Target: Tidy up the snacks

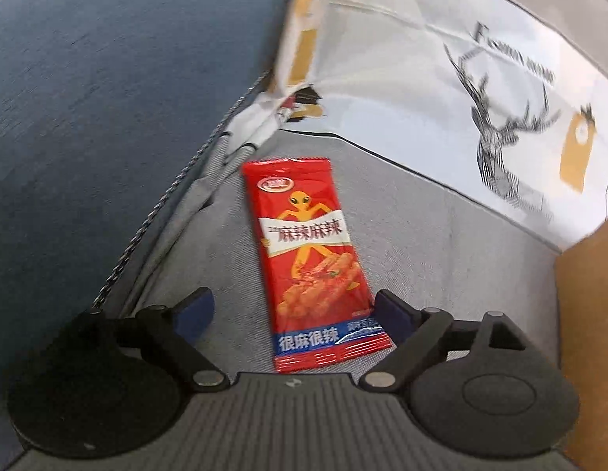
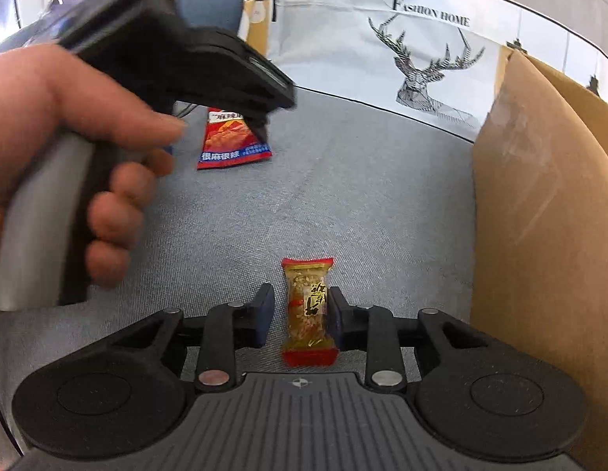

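A red snack packet [image 1: 309, 259] with an orange alien figure lies flat on the grey sofa seat [image 1: 441, 259]. My left gripper [image 1: 294, 308] is open, its fingers on either side of the packet's near end. The packet also shows in the right wrist view [image 2: 231, 141], partly hidden by the left gripper's body. A small gold-and-red candy bar [image 2: 308, 310] lies on the seat between the fingers of my right gripper [image 2: 302, 314], which is open; the right finger touches or nearly touches the wrapper, the left finger stands apart.
A white cushion with a deer print [image 2: 421, 62] leans along the back. A brown cardboard box [image 2: 539, 235] stands at the right, also in the left wrist view [image 1: 590, 314]. A dark blue cushion [image 1: 107, 98] fills the left. The hand holding the left gripper [image 2: 68, 149] is at the left.
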Demonstrator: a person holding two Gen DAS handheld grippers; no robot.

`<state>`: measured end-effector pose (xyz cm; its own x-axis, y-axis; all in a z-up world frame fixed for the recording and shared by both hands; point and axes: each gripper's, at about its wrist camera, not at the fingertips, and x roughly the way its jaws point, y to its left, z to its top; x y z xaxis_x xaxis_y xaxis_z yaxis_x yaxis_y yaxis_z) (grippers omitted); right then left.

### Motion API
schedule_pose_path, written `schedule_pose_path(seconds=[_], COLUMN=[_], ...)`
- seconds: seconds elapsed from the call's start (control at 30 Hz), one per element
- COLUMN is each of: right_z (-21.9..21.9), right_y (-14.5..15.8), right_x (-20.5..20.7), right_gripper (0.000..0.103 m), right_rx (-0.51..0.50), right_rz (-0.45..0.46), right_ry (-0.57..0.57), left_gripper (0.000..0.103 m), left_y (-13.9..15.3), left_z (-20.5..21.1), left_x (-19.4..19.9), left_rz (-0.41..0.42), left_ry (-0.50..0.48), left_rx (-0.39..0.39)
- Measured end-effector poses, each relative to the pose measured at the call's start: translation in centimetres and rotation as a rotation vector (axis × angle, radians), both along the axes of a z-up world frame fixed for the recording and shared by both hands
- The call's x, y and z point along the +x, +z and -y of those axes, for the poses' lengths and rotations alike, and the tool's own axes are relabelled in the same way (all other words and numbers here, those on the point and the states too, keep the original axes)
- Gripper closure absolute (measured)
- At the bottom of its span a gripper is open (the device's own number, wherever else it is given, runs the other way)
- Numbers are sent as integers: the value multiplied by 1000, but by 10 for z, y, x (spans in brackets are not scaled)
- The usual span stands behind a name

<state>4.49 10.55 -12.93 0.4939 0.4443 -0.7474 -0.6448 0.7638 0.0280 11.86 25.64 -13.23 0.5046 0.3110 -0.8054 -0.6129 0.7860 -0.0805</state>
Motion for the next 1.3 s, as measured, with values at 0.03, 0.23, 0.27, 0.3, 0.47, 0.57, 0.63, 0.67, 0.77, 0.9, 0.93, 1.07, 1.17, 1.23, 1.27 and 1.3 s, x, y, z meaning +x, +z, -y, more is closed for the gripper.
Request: schedule_pose_path(seconds=[0.03, 0.23, 0.27, 0.3, 0.47, 0.57, 0.63, 0.67, 0.77, 0.9, 0.93, 1.07, 1.17, 1.23, 1.27, 1.3], right_z=[0, 6, 7, 7, 10, 11, 10, 10, 10, 8, 8, 8, 7, 7, 6, 6], right_y=[0, 5, 6, 6, 9, 9, 9, 9, 10, 10, 10, 8, 6, 4, 4, 4], right_x=[0, 3, 3, 4, 5, 3, 4, 3, 6, 8, 8, 10, 11, 11, 11, 10], right_gripper=[72, 84, 85, 85, 85, 85, 85, 85, 85, 84, 84, 84, 84, 84, 84, 84], right_rx=[1, 22, 22, 23, 32, 32, 31, 30, 28, 25, 23, 17, 13, 10, 10, 11], right_rz=[0, -21, -21, -22, -18, -26, -31, -33, -37, -46, -47, -49, -47, -43, -41, -38], right_ry=[5, 7, 3, 2, -14, -22, -25, -26, -33, -33, -30, -29, -35, -38, -39, -41], left_gripper=[13, 48, 49, 53, 70, 71, 69, 67, 44, 19, 19, 19, 30, 52, 54, 56], left_y=[-2, 0, 0, 1, 12, 16, 19, 20, 21, 17, 16, 3, -2, 1, 3, 3], left_z=[3, 15, 15, 15, 11, 9, 8, 7, 2, 2, 1, 4, 8, 10, 9, 9], left_x=[2, 7, 6, 5, -8, -19, -27, -31, -33, -26, -23, -10, -7, -6, -6, -8], left_rz=[-11, -17, -13, -6, 28, 9, -5, -6, 11, 18, 16, -35, -53, -48, -44, -36], left_ry=[-12, -77, -79, -82, -98, -123, -140, -137, -109, -68, -64, -54, -61, -86, -88, -90], left_rx=[25, 99, 94, 89, 4, -46, -71, -73, -55, -49, -47, -6, 37, 59, 54, 44])
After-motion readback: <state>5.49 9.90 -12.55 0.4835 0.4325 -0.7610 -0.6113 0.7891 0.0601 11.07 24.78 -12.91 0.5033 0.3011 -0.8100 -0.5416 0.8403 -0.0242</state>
